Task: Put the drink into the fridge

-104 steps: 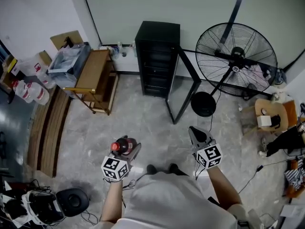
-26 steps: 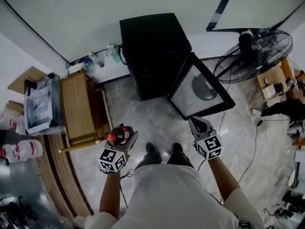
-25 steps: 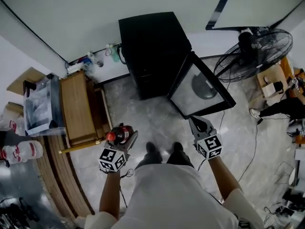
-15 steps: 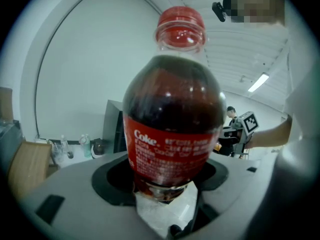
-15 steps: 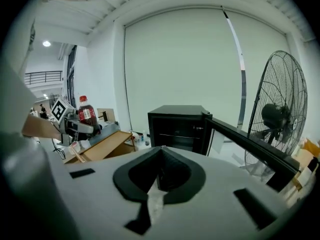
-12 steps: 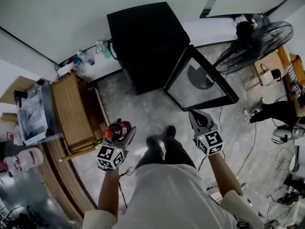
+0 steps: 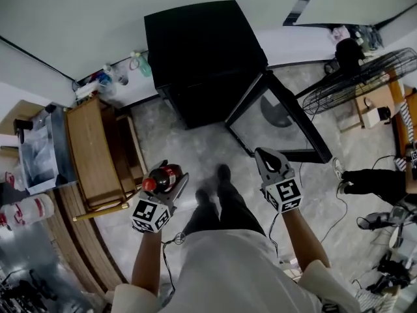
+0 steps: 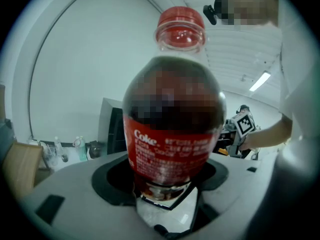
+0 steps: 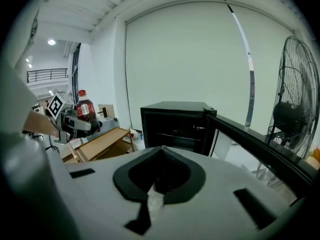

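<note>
The left gripper (image 7: 168,186) is clamping a cola bottle (image 8: 172,119) around its lower body, and its jaws are standing wide on either side of the red label. The bottle is sitting upright in the grip, its red cap (image 8: 181,21) pointing up and its dark contents filling it to the shoulder. The right gripper (image 7: 272,165) is carrying nothing: its jaws are closing together to a point, with no object between them. Both grippers are being held out in front of the person, level with each other and well apart, above the grey stone floor (image 7: 195,152). The person's feet (image 7: 212,184) are showing between them. Ahead, a black fridge (image 7: 202,51) is standing against the pale wall, and its glass door (image 7: 280,119) is hanging open toward the right gripper's side. The inside is appearing dark, so its shelves are probably bare, though this cannot be confirmed. To the left of the fridge, a wooden surface (image 7: 88,149) is standing along the wall. To the right, beyond the door, a large floor fan (image 7: 355,70) is standing.
</note>
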`<action>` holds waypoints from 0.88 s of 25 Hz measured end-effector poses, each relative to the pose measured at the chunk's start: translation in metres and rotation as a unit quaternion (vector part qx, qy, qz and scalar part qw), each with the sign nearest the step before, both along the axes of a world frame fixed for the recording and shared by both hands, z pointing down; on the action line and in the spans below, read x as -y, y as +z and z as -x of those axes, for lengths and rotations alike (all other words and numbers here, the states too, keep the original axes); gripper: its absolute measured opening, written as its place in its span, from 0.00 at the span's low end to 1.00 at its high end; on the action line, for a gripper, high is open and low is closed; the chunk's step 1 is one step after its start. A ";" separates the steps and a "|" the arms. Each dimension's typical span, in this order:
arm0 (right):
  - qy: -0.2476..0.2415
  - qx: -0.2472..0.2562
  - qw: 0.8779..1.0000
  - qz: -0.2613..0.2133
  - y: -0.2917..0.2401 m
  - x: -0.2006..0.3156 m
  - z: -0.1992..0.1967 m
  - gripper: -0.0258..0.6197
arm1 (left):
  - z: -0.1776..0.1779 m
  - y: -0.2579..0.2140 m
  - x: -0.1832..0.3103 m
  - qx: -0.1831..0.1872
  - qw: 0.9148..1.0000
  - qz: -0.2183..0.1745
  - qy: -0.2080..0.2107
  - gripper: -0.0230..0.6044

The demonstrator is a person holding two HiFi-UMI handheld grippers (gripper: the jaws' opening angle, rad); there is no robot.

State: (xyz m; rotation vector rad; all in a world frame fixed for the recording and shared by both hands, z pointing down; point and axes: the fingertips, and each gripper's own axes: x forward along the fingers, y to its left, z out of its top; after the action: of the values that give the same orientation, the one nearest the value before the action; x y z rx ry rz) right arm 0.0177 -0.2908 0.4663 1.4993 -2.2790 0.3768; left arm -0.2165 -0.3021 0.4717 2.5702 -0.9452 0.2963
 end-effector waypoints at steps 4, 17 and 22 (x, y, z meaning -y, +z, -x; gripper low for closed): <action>-0.016 0.004 1.000 0.003 0.025 0.023 -0.005 0.04 | -0.016 0.024 0.018 0.001 1.000 -0.001 -0.007 0.53; -0.048 -0.003 0.999 -0.003 0.111 0.075 -0.009 0.04 | -0.043 0.115 0.048 0.010 1.000 0.009 -0.004 0.53; -0.047 0.002 0.999 -0.008 0.149 0.096 -0.012 0.04 | -0.048 0.149 0.067 0.008 1.000 0.006 -0.003 0.53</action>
State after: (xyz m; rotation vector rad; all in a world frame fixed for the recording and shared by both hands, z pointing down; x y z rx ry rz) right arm 0.0298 -0.3869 0.6152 1.3939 -2.3501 0.3352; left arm -0.1680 -0.3691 0.6208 2.5585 -0.9534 0.3202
